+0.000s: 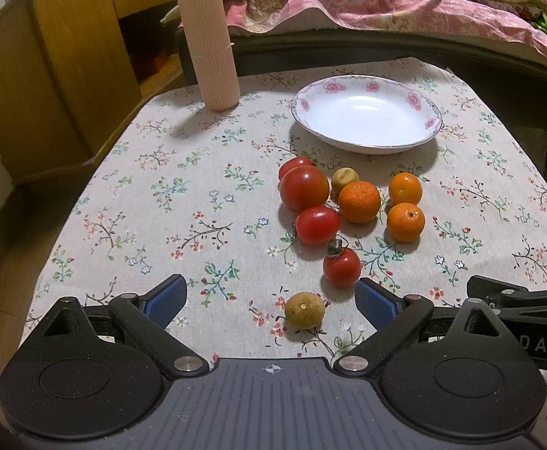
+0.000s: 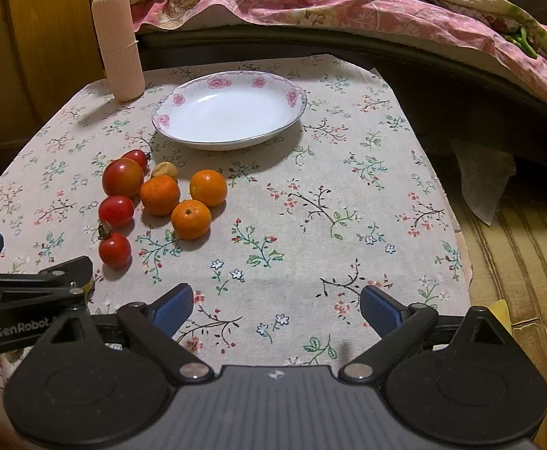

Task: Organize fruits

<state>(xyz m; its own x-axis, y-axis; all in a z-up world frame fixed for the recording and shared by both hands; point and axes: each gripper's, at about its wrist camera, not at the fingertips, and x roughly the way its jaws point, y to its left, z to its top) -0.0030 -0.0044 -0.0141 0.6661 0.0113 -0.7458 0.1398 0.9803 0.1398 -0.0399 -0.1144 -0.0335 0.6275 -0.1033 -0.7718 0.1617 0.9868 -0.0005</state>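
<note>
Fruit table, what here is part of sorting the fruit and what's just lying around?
Part of the job:
tomatoes
oranges
two small brown fruits
plate, empty
left gripper and right gripper, both open and holding nothing

Lying about:
ribbed pink container
bedding
wooden cabinet

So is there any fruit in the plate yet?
No, the plate is bare inside; the tomatoes and oranges lie on the tablecloth.

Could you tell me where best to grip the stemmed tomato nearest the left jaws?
Probably across the round belly of the stemmed tomato, coming from above on its near side. Its dried stem points up and away, so grip below it. It sits apart from the other fruit, so there is room for open jaws either side.
</note>
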